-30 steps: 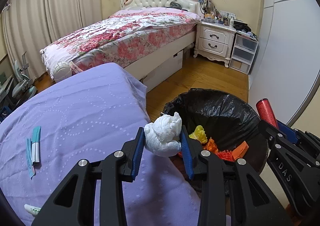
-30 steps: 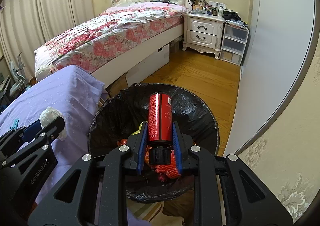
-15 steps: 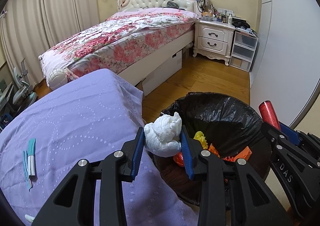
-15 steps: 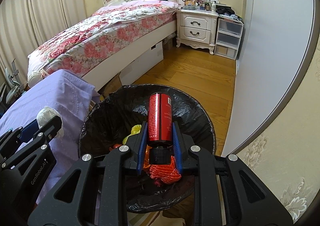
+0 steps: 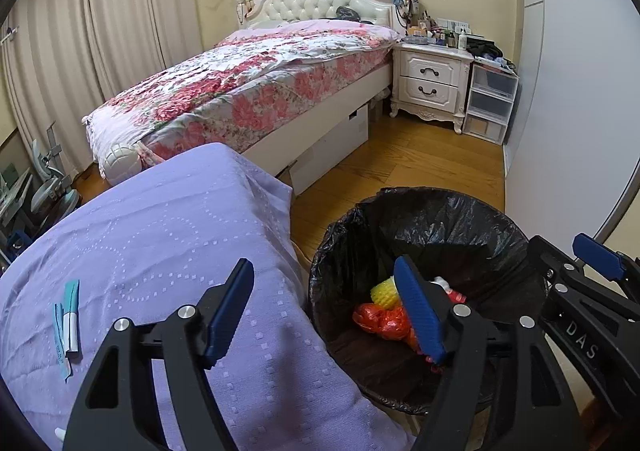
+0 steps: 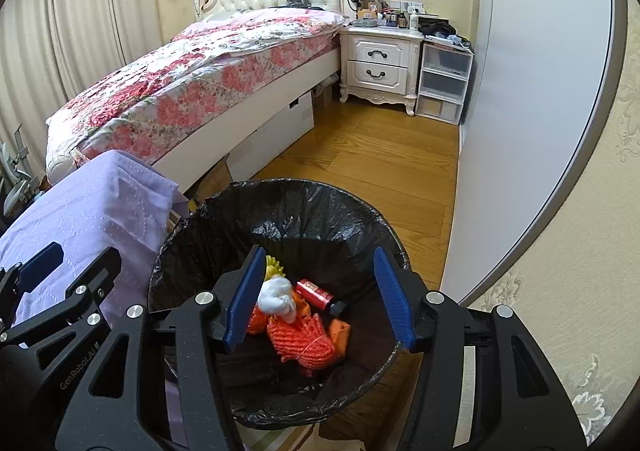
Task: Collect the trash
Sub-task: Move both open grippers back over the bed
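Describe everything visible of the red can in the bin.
The red can is a slim red cylinder, seemingly metal, with a black cap at one end. It lies on its side in the black-lined trash bin, cap toward the lower right, resting on trash beside the white tissue wad. Neither gripper touches it.

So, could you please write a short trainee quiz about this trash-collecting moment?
1. True or false: the right gripper is shut on the red can.
2. Where does the white tissue wad lie? A. on the purple cloth B. in the bin C. on the floor
3. Fill in: the left gripper has its jaws ____.

Key: 1 false, the can lies in the bin; 2 B; 3 open.
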Motion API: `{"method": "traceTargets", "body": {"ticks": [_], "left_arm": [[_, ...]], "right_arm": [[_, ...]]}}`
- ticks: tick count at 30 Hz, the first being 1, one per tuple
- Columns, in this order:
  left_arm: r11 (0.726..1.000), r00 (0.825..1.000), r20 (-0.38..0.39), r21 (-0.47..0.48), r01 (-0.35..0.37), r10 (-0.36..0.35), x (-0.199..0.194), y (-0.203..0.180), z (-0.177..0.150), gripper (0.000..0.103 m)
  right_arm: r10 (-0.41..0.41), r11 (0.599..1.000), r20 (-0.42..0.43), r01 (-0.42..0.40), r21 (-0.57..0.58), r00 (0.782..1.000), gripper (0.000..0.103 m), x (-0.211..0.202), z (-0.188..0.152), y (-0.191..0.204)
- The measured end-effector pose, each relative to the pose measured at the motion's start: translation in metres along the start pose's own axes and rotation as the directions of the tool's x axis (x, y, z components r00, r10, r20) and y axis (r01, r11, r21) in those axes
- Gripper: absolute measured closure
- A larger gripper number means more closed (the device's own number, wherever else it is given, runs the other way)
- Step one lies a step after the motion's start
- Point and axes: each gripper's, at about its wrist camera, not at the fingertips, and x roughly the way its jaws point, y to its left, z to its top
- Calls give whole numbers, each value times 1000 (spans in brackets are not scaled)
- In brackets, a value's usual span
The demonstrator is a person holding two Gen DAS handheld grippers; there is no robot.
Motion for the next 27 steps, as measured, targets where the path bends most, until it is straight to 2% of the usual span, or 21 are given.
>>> {"method": "traceTargets", "body": {"ticks": [3, 8, 27], "left_arm": [[1000, 1000, -1, -5, -4, 4, -3, 3, -1, 32], [1000, 1000, 6, -14, -19, 20, -13, 9, -4, 29], [995, 999, -2, -86, -42, 42, -54, 48, -36, 27]], "right_arm": [[-17, 1000, 13, 17, 2, 1000, 34, -3, -1, -1], [-23, 1000, 21, 23, 2, 1000, 26, -8, -2, -3], [48, 998, 3, -48, -44, 999, 23, -39, -25, 14]]}}
